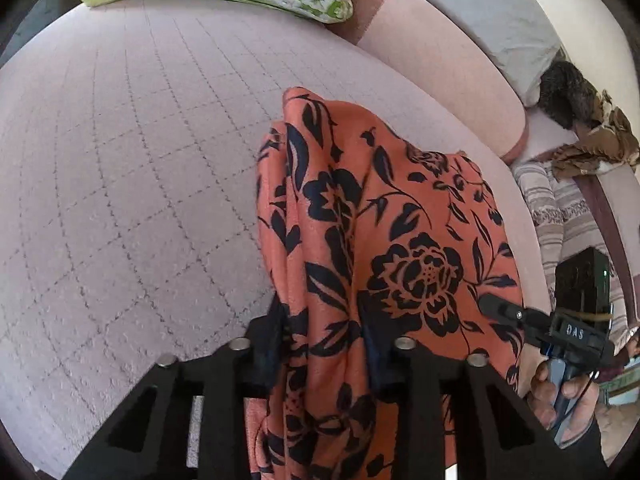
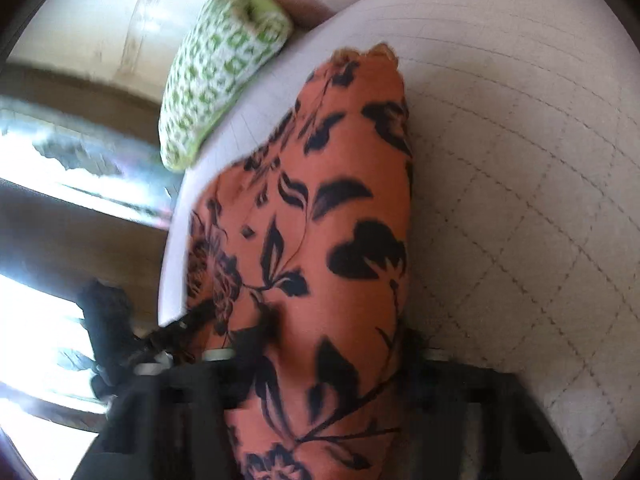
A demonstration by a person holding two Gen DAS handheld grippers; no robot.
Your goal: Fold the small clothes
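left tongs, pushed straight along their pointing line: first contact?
Probably the floral cloth: it already sits bunched between the left tongs and drapes ahead of them. Past it lies the pink quilted bed. How far the cloth hangs off the bed is unclear.

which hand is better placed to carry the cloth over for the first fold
Left, probably. Both tongs pinch the orange floral cloth, but the left tongs have open quilted bed ahead. The right tongs hold it near the bed's edge, facing the green pillow.
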